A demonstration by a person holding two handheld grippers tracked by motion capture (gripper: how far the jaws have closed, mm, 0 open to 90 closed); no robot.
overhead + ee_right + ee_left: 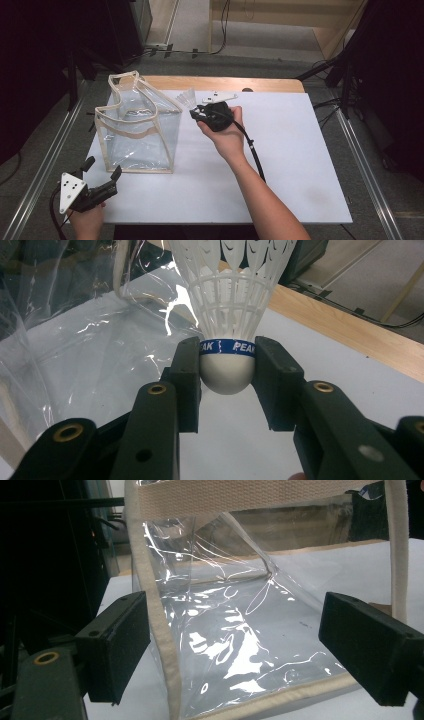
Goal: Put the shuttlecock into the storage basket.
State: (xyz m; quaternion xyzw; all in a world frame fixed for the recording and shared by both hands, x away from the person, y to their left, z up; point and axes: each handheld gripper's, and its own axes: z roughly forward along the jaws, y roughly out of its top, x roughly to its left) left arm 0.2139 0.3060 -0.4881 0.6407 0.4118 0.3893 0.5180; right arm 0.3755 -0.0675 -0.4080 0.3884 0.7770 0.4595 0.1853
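one shuttlecock (227, 315), one clear bag (137, 130), two grippers, one table (300, 165) with a white top and a wood strip along the far edge. right gripper (196, 114) has its jaws closed partway on the shuttlecock's white cork, pads pressing either side right at the blue band printed peak; in the right gripper view the cork is nearest the camera and the white skirt fans away and up, so the long axis runs straight out along the jaws. in the high view the shuttlecock (187, 98) sits off the gripper's tip near the far middle of the table, skirt pointing away from the hand toward the far edge, just beside the bag's upper right corner; can't tell if it touches the plastic. bag stands upright on the left half of the table, cream webbing on the edges, mouth up and sagging, walls crumpled and shiny. left gripper (104, 175) is at the near left corner, jaws wide apart, nothing between the pads, aimed at the bag; in the left gripper view the bag (240, 630) is close in front, one cream edge running down just past the left pad. between shuttlecock and bag mouth only the bag's folded top rim stands in the way. black cable trails from the right gripper along the forearm. dark stands and floor cables beyond the table.
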